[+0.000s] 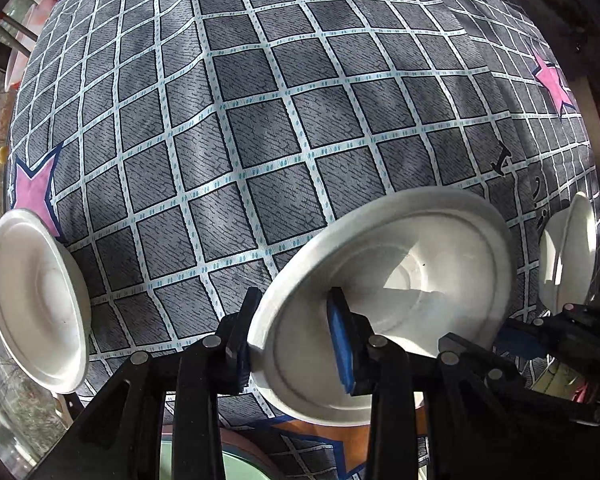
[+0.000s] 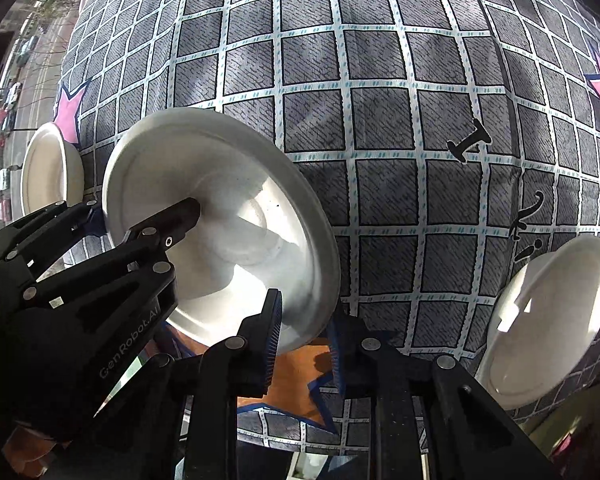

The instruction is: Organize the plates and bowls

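A white plate (image 1: 400, 280) hangs tilted over the checked tablecloth (image 1: 260, 120), held by both grippers. My left gripper (image 1: 294, 312) is shut on its near rim, one blue pad inside the plate and the other finger outside. In the right wrist view my right gripper (image 2: 304, 320) is shut on the same plate (image 2: 228, 208) at its lower rim. One of the left gripper's fingers (image 2: 180, 216) reaches into the plate from the left. The right gripper's fingers (image 1: 520, 340) show at the plate's right edge in the left wrist view.
Two more white plates lie on the cloth: one at the left (image 1: 36, 300) (image 2: 48, 172), one at the right (image 1: 568, 252) (image 2: 548, 320). The grey cloth (image 2: 380, 80) bears pink, blue and orange stars. A window with a street lies beyond the left edge.
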A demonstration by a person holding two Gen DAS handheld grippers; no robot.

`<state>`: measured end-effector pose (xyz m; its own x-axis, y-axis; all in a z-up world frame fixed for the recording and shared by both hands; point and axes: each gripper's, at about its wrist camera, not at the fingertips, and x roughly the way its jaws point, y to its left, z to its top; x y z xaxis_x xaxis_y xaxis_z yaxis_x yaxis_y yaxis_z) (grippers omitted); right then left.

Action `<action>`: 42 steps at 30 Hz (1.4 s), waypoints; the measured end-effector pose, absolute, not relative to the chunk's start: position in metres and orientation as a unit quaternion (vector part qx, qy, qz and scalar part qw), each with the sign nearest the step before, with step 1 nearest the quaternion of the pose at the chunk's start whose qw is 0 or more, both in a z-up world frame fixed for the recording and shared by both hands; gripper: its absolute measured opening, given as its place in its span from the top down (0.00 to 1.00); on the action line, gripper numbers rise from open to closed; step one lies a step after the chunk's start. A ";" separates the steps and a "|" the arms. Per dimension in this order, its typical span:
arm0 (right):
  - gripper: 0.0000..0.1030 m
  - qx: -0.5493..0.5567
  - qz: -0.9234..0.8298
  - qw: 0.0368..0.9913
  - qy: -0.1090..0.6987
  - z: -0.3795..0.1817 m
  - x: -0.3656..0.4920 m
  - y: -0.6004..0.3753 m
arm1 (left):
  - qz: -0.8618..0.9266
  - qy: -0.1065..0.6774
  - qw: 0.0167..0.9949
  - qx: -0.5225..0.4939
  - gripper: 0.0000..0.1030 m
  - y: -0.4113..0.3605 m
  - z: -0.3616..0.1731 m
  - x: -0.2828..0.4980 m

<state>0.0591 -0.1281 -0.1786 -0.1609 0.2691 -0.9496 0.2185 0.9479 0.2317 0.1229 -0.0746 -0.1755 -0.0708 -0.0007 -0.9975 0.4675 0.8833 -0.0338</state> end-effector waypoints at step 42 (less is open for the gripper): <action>0.76 0.176 0.045 0.668 0.721 -0.078 -0.030 -0.323 | -0.169 0.685 0.697 0.123 0.65 -0.210 -0.086 0.004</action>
<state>-0.0301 -0.3230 -0.0783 -0.0444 0.3147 -0.9482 0.1944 0.9337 0.3008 0.0042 -0.2102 -0.0856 0.0030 -0.0673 -0.9977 0.4049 0.9124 -0.0604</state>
